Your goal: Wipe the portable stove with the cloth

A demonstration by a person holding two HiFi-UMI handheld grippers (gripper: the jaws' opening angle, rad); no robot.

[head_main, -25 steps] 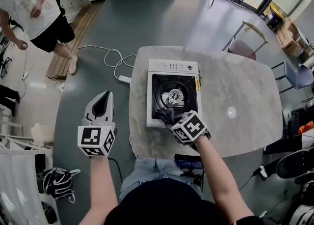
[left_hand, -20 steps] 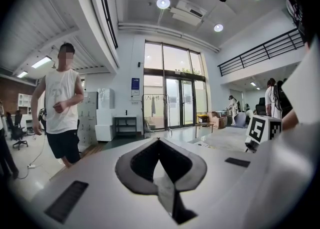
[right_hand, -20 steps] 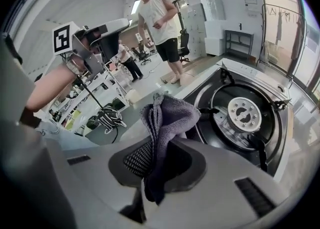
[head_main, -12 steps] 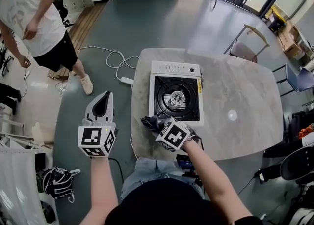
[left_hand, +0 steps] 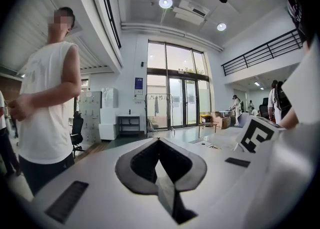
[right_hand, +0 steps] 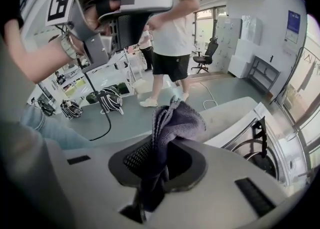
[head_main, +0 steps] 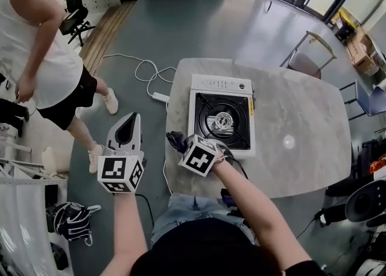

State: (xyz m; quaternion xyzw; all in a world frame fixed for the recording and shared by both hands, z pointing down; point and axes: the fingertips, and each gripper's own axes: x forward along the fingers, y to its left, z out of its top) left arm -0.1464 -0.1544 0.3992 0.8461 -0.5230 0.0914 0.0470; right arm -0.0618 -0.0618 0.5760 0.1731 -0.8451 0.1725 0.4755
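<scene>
The portable stove [head_main: 222,119] is white with a black top and a round burner; it sits on the marble table [head_main: 301,118]. Its front left corner shows in the right gripper view [right_hand: 252,133]. My right gripper [head_main: 180,145] is shut on a dark grey cloth [right_hand: 170,123], held over the table's near left corner, just left of the stove's front corner. The cloth [head_main: 175,141] bunches out past the jaws. My left gripper [head_main: 124,131] hangs shut and empty over the floor, left of the table, pointing away from me.
A person in a white top and black shorts [head_main: 48,82] stands on the floor to the left. A white cable and power strip [head_main: 151,85] lie by the table's far left side. A chair [head_main: 307,55] stands behind the table. A backpack [head_main: 72,220] lies at my lower left.
My right gripper has moved left and toward me with the cloth, off the stove's front edge to the table's left corner. The person at left has walked closer. The left gripper stays put.
</scene>
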